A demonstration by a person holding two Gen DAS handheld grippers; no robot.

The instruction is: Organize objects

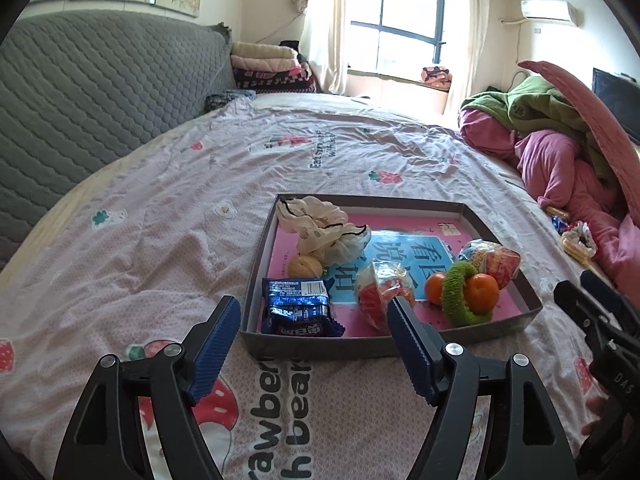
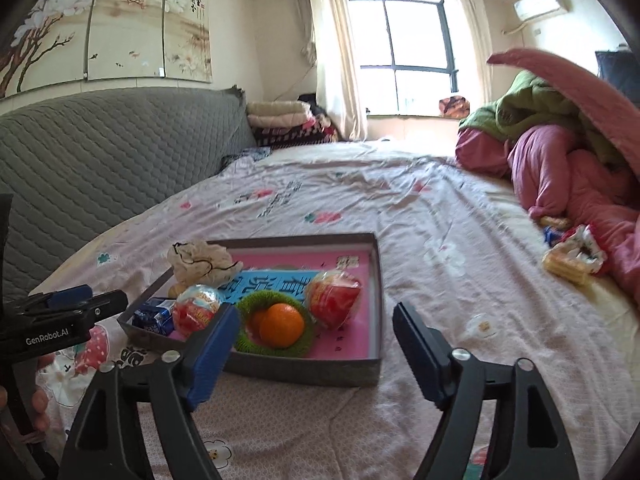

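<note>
A shallow grey cardboard tray [image 1: 256,264] is seen on the bed [image 1: 160,216], on a pale pink sheet printed with strawberries and letters. Its floor is covered by a pink and blue printed sheet with large characters.

Several objects are placed inside the tray. A dark blue snack packet [image 1: 298,306] with white print lies in the near left corner. Behind it a small tan walnut [image 1: 305,267] is found, and just beside the walnut a crumpled cream cloth with black trim [image 1: 320,226] fills the far left corner. Two round snacks in clear wrapping with red and orange print are seen: one [image 1: 380,290] near the front wall, the other [image 1: 490,258] toward the right wall. Between them a fuzzy green ring [image 1: 460,300] is set, tilted, with two oranges [image 1: 482,293] touching it; in the right wrist view one orange [image 2: 280,325] is seen lying inside the ring [image 2: 250,342].

The left hand-held gripper [image 1: 316,326] is held above the near edge of the tray with its blue pads wide apart and nothing between them. The right hand-held gripper [image 2: 316,330] is also spread wide and is empty; it hangs over the near wall of the tray.

A heap of pink and green bedding [image 2: 560,168] lies at the right side of the bed, with some small wrapped snacks [image 2: 572,256] just beside it, well apart from the tray.
</note>
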